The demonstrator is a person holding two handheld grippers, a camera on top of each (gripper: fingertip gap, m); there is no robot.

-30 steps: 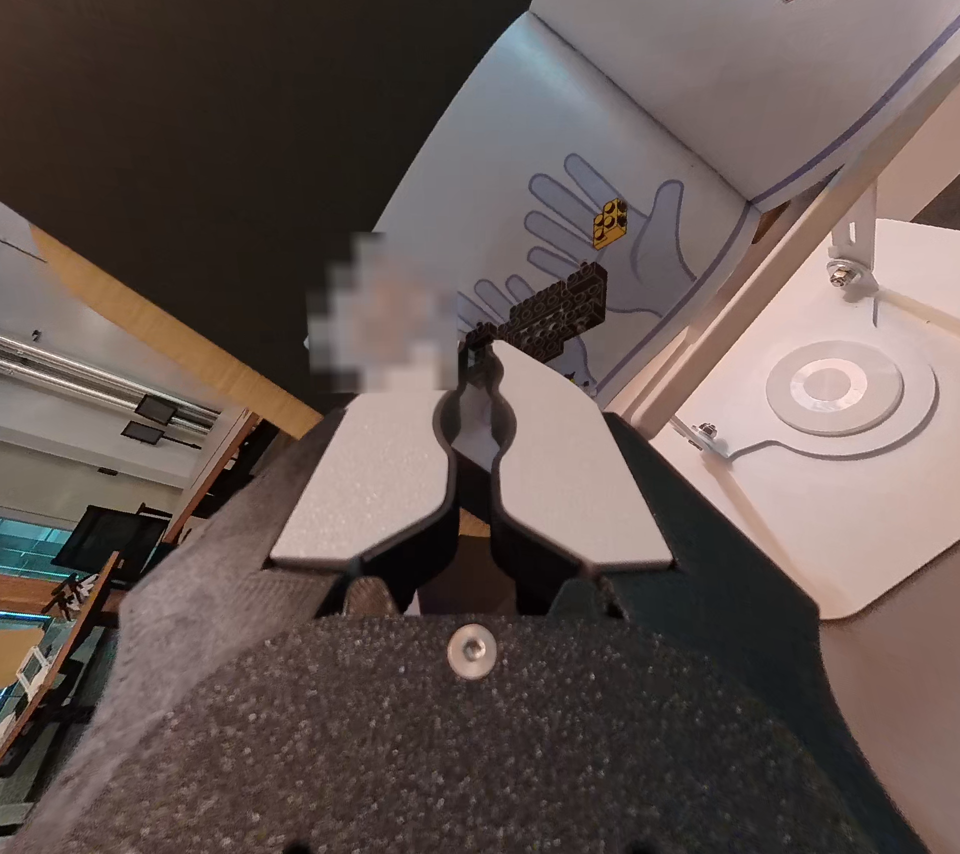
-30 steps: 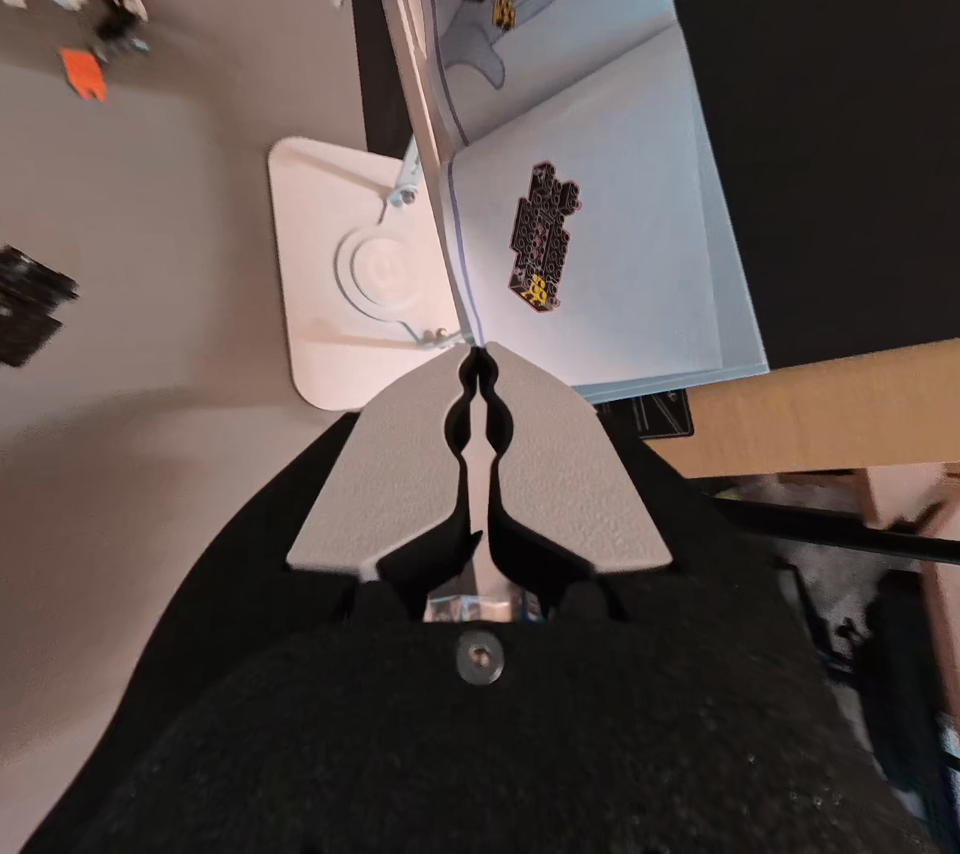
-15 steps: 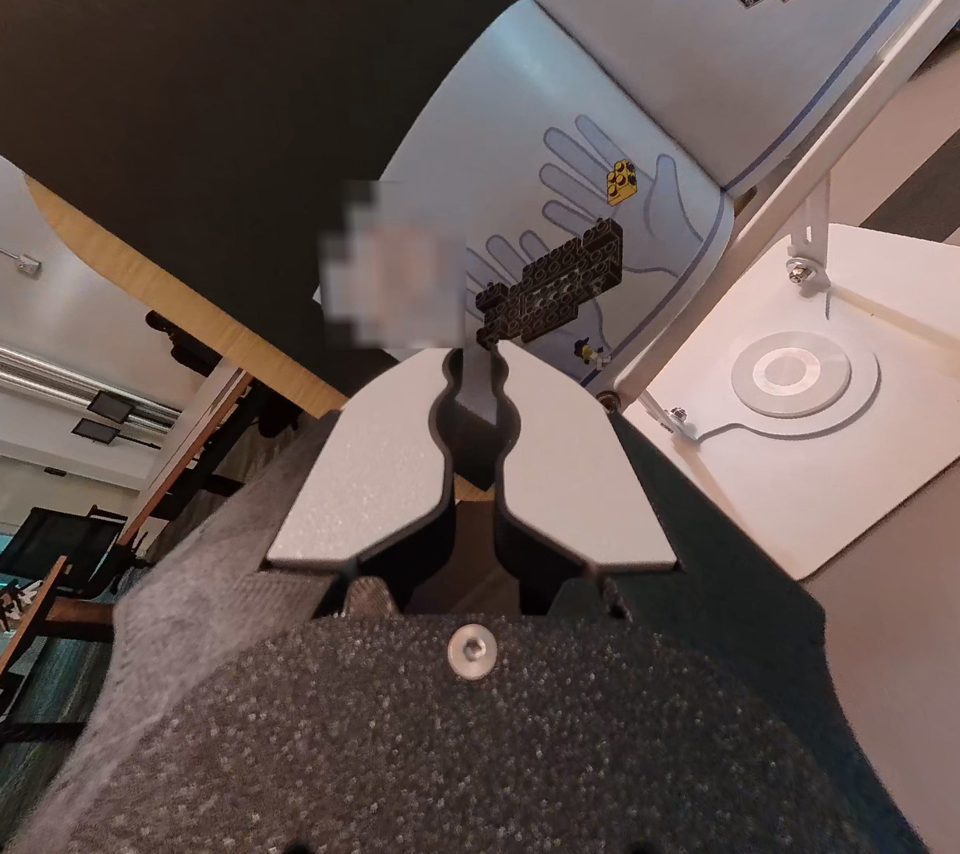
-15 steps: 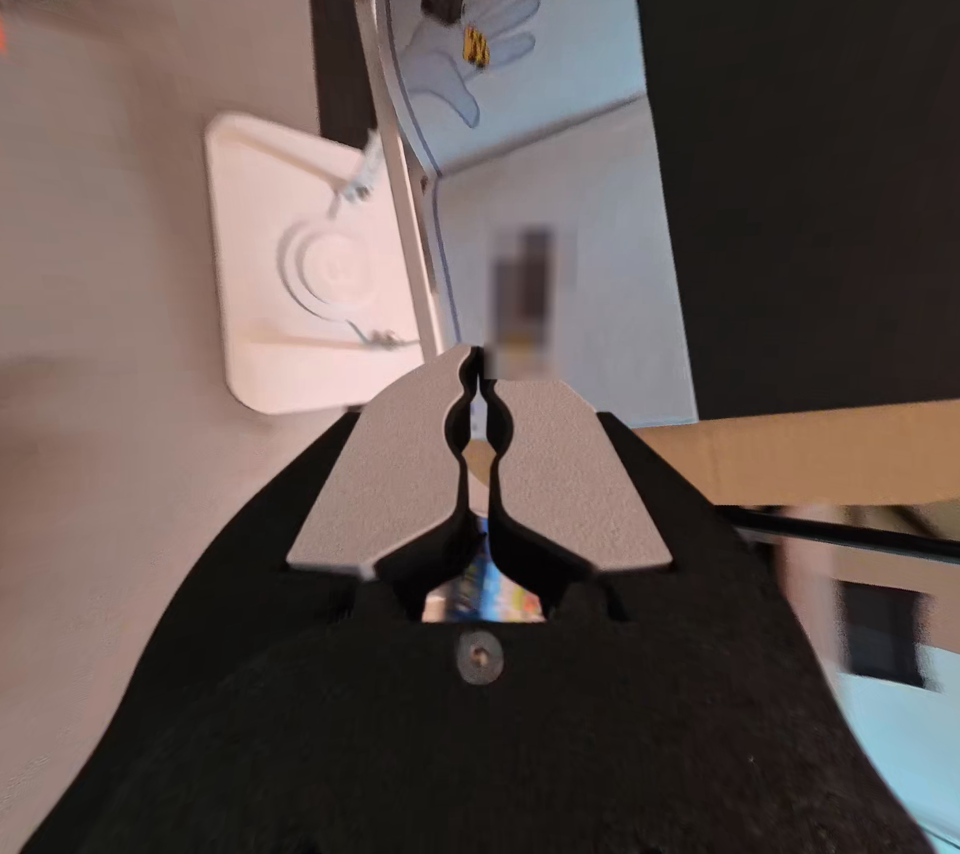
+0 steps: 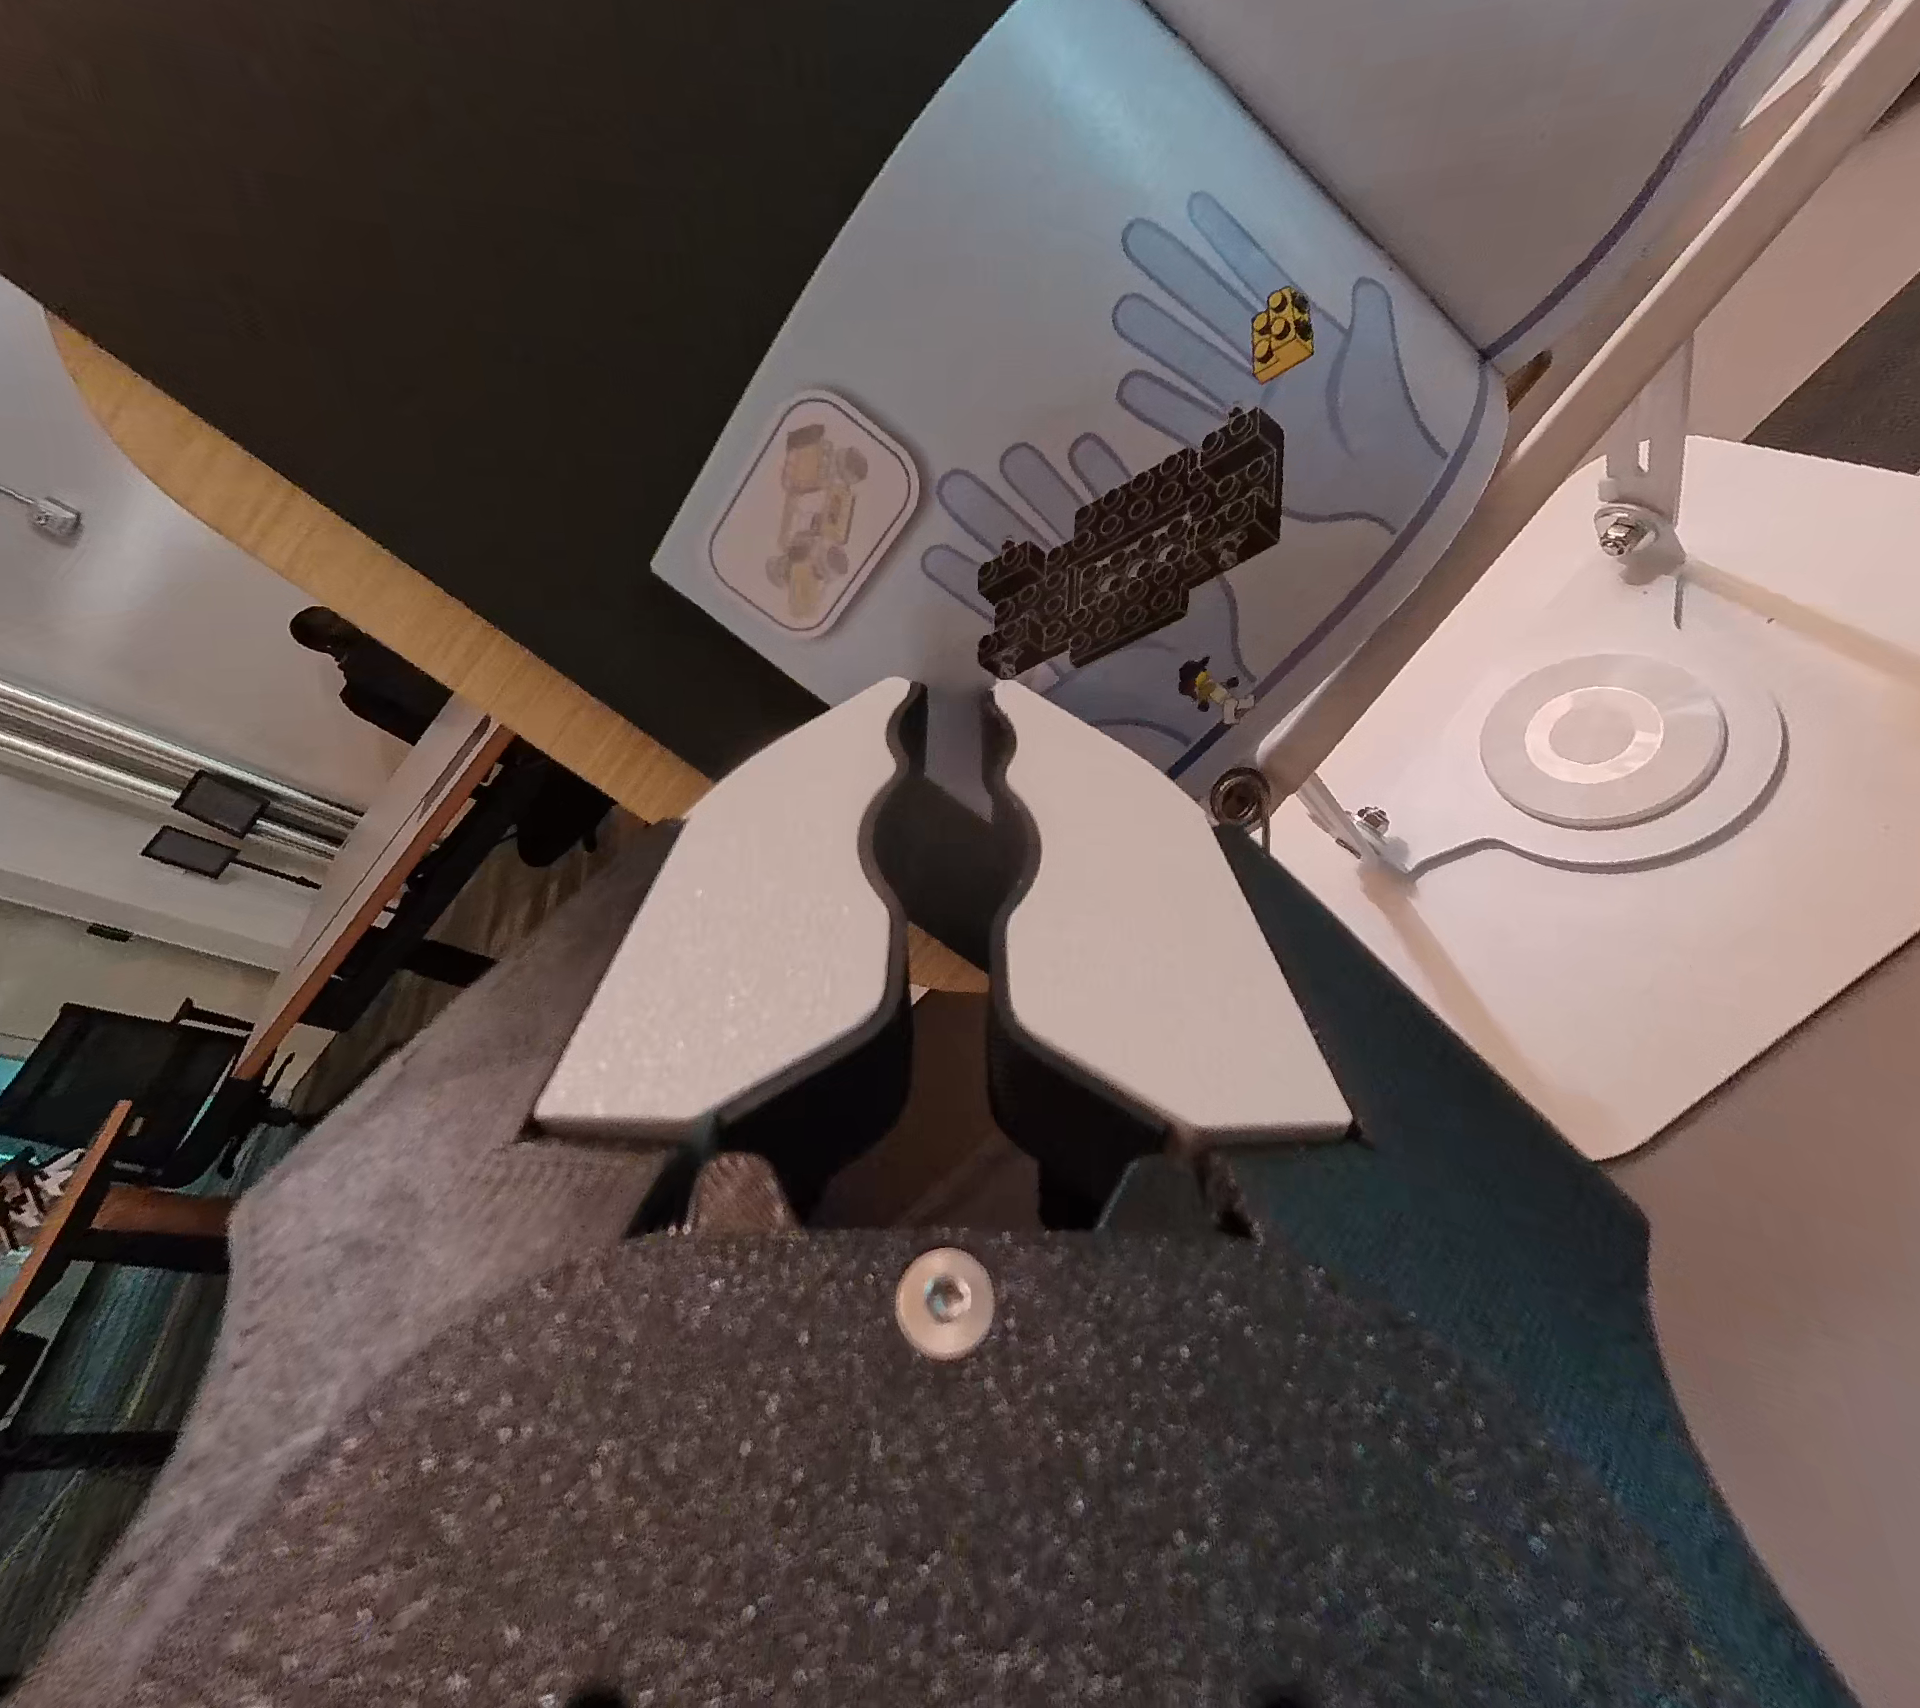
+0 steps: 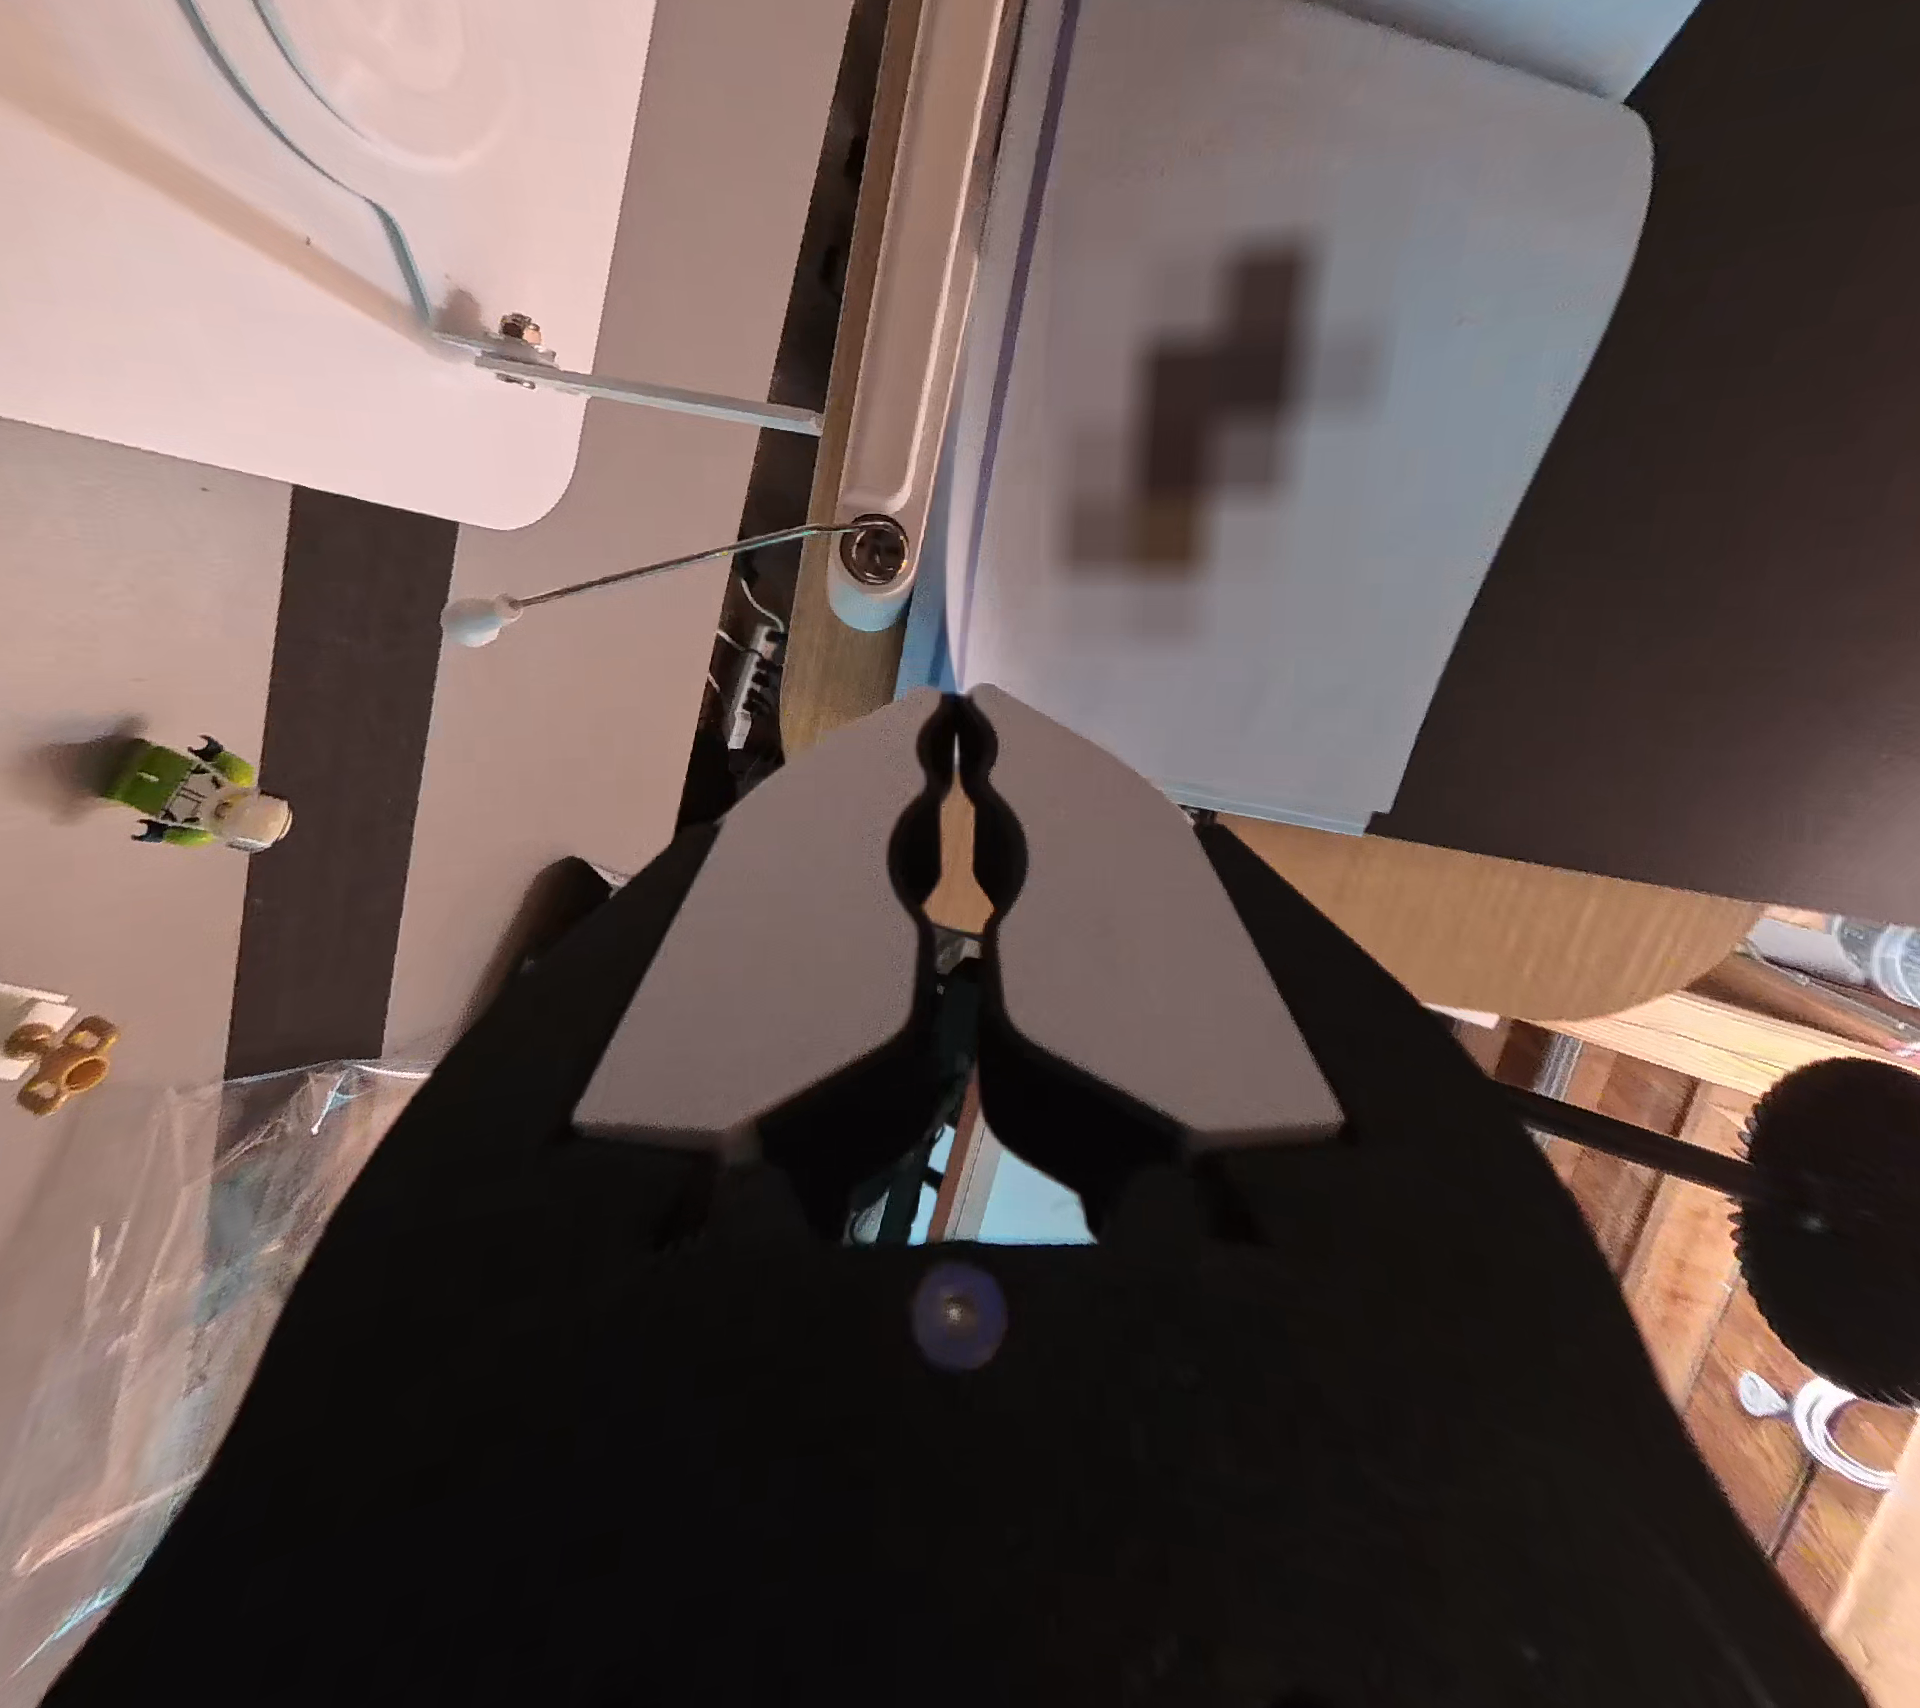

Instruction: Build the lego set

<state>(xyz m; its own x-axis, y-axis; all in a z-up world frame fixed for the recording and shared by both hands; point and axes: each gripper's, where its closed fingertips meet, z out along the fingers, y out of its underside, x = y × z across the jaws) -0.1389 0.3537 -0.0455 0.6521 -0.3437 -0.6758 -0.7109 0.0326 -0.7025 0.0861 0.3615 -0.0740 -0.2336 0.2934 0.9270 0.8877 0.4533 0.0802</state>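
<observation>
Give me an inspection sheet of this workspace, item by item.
Surface: grey table, dark strip across it.
Job's things: open instruction booklet on a white stand; lime minifigure lying down; tan piece.
Clutter: clear plastic bag.
Grippers: left gripper slightly open, empty; right gripper shut, whether it pinches the page edge cannot be told.
Cables: white cable beyond the table.
Surroundings: desks, dark chair.

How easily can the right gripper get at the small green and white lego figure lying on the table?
Probably yes. The green and white lego figure lies alone on the bare grey table, left of the right gripper, with nothing between them. Its fingers look shut and empty, so it must open first.
</observation>
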